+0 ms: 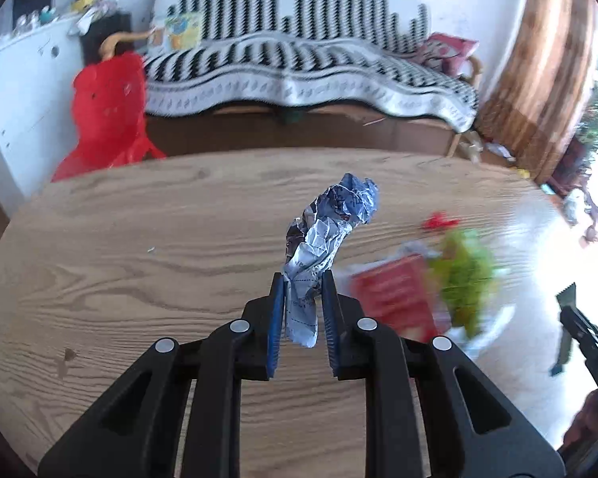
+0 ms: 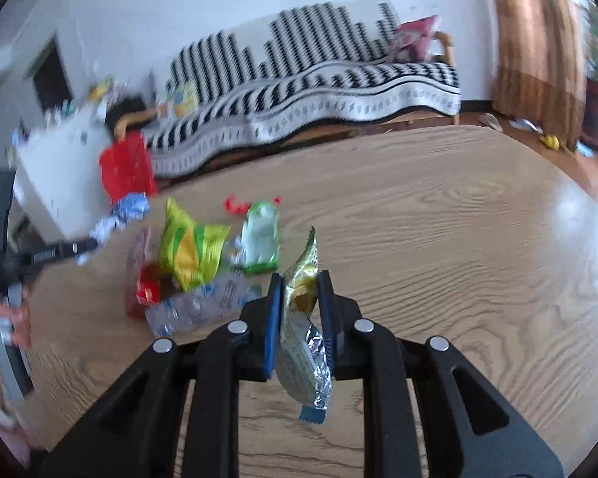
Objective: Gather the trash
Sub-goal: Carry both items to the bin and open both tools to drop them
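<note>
**Ana:** Trash everywhere on this wooden tabletop point(image 2: 438, 239), and both tongs are loaded. The left tongs point(image 1: 302, 290) are pinched tight on a crumpled blue-and-white wrapper point(image 1: 327, 235), held up off the wood.

**Ben:** Any writing on it?

**Ana:** There's print on the wrapper, too creased to read. The right tongs point(image 2: 299, 290) are clamped on a yellow-green foil snack packet point(image 2: 303, 338), silver lining showing, hanging clear of the tabletop. No brand legible there either.

**Ben:** What's lying loose?

**Ana:** Just left of the right tongs: a crushed clear plastic bottle point(image 2: 203, 306) with a blue-printed label, blurred; a yellow-and-green bag point(image 2: 187, 251); a green-and-white pouch point(image 2: 261, 239); a red wrapper point(image 2: 147, 286); red scraps point(image 2: 235, 207) beyond. All near one another.

**Ben:** Background?

**Ana:** A sofa under a black-and-white throw point(image 1: 299, 63), a red bag point(image 1: 107, 107) beside it.
</note>
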`<state>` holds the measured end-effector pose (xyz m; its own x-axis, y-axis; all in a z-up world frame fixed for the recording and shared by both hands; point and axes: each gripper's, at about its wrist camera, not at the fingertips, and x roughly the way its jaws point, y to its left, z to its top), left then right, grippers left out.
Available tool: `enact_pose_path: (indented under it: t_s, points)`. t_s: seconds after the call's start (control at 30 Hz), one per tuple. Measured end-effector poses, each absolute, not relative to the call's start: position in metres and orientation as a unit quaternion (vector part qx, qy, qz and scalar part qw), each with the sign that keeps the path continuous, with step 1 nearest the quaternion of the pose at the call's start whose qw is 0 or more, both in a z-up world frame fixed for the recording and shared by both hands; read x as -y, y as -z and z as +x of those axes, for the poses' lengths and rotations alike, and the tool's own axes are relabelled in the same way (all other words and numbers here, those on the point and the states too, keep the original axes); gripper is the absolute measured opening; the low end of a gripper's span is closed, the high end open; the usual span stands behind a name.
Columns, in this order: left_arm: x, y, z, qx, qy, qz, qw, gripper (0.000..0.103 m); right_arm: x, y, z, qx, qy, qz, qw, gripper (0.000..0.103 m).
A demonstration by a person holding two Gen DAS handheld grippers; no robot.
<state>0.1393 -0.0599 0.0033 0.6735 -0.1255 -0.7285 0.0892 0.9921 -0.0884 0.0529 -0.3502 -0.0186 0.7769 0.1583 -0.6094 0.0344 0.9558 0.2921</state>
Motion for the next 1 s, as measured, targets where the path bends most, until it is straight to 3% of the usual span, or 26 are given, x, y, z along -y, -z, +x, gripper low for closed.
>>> enact_pose_path:
  t_s: [0.3,0.5,0.77,1.0]
  points:
    - [0.212,-0.026,0.051,-0.371,0.244,0.053,0.894,0.018,0.42,-0.019,-0.052,-0.265,0.044,0.167,0.948,0.019]
    - [0.325,-0.006,-0.028,-0.389,0.361,0.12,0.839,0.018,0.496,-0.018,-0.147,-0.285,0.119,0.173,0.935,0.019]
    - [0.418,0.074,-0.113,-0.468,0.452,0.253,0.716,0.018,0.57,0.084,-0.237,-0.393,0.146,0.294,0.859,0.019]
    - [0.427,0.104,-0.111,-0.508,0.453,0.267,0.682,0.018,0.586,0.114,-0.246,-0.409,0.155,0.319,0.841,0.019]
